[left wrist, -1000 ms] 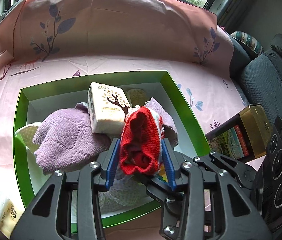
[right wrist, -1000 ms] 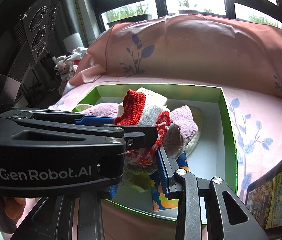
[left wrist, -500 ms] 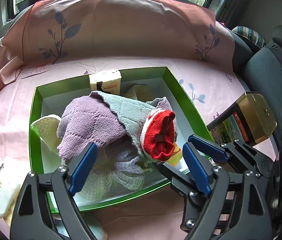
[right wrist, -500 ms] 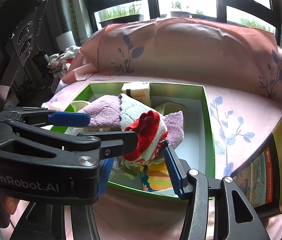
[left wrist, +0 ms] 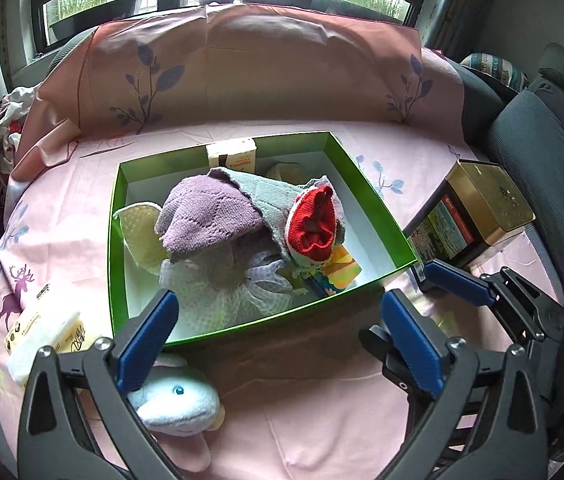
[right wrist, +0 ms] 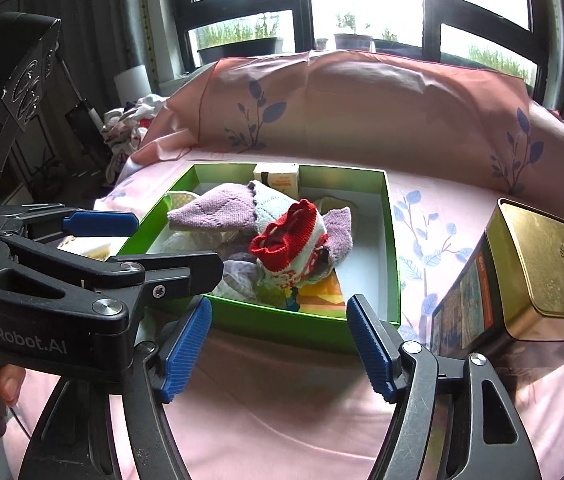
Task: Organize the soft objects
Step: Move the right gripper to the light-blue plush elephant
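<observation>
Knits incl. red sock (left wrist: 314, 226) piled in green box (left wrist: 116, 248); plush toy (left wrist: 178, 400) & tissue pack (left wrist: 42, 338) outside; left gripper (left wrist: 278, 332) & right gripper (right wrist: 280, 346) both wide, empty.

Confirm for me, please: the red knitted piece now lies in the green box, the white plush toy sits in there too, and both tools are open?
Not quite. The white plush toy is outside the green box, on the pink cloth in front of it, as the left wrist view shows. The red knitted piece does lie in the box, and the left tool and right tool are both open.
</observation>
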Available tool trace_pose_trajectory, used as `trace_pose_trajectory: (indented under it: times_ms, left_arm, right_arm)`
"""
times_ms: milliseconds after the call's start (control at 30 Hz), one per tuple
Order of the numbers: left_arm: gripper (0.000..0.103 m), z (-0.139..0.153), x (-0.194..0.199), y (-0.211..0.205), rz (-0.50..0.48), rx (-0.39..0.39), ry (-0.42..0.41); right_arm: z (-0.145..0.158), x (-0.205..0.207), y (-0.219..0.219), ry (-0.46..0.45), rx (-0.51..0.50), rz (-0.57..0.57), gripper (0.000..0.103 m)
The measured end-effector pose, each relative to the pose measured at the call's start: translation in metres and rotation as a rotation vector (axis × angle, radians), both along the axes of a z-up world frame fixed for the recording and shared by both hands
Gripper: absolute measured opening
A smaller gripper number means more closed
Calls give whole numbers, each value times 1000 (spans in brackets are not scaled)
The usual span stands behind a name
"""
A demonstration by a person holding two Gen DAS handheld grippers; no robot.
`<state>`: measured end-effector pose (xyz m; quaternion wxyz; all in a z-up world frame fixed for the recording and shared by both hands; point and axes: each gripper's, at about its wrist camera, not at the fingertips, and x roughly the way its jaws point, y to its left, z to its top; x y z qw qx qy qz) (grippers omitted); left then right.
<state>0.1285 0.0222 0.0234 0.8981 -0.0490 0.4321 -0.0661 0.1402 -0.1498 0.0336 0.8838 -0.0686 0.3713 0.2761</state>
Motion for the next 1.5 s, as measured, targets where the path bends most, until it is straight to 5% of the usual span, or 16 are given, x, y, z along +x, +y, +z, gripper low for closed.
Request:
trace_pose_trajectory:
  times_ms: [300, 667, 1100, 1500]
  left_arm:
    - [102, 12, -52, 0, 24, 3, -52]
    - [102, 15, -104, 15, 78, -32, -87]
    - [102, 5, -130, 42, 140, -89, -80]
    - [102, -34, -134, 97, 275, -182, -6]
  right_arm:
    - [6, -38, -14, -3, 1, -42, 83]
    - [17, -77, -16, -23, 2, -26, 83]
    - [16, -95, 3, -28, -25, 21, 83]
    - [-21, -97, 25, 61, -23, 101, 83]
